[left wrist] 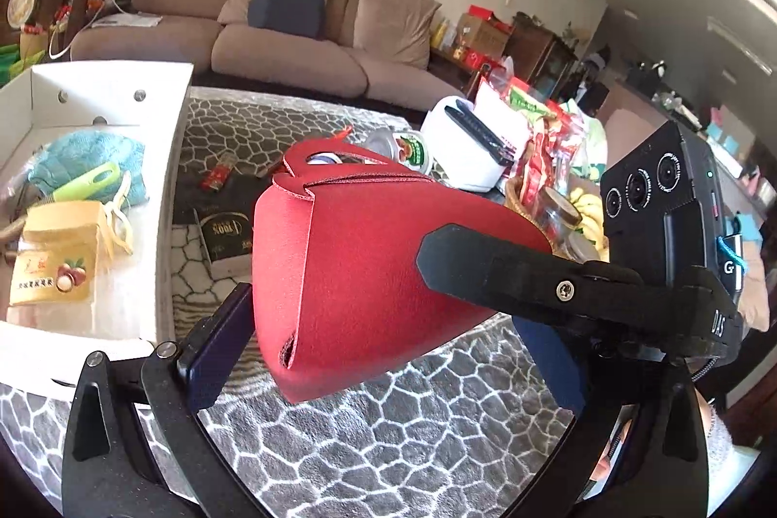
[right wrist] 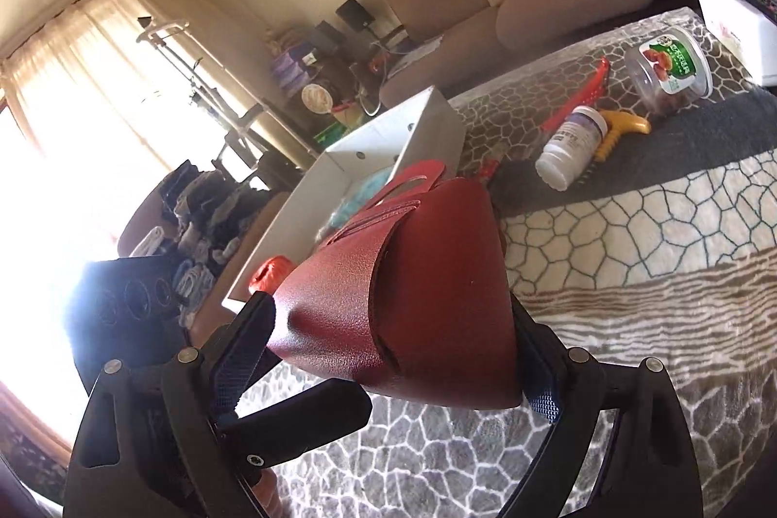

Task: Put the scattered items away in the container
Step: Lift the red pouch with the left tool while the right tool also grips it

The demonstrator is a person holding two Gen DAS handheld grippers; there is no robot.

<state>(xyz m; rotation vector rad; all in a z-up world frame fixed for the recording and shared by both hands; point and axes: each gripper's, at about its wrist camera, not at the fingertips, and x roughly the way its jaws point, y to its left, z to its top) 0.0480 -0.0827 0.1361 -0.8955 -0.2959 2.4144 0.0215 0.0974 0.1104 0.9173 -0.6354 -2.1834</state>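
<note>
While both grippers' fingers (right wrist: 539,396) pinch soft, light red pouch (left wrist: 369,275) by its sides, carry gently to box (left wrist: 160,226).

Both the left gripper (left wrist: 388,314) and the right gripper (right wrist: 393,338) are clamping wide-spread pads against one red pouch (left wrist: 369,270), pointing slightly downward

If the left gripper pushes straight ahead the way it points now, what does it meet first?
The red leather pouch, already between the left gripper fingers and also clamped by the right gripper. Beyond it, probably the black booklet on the patterned blanket, though depth is unclear.
</note>
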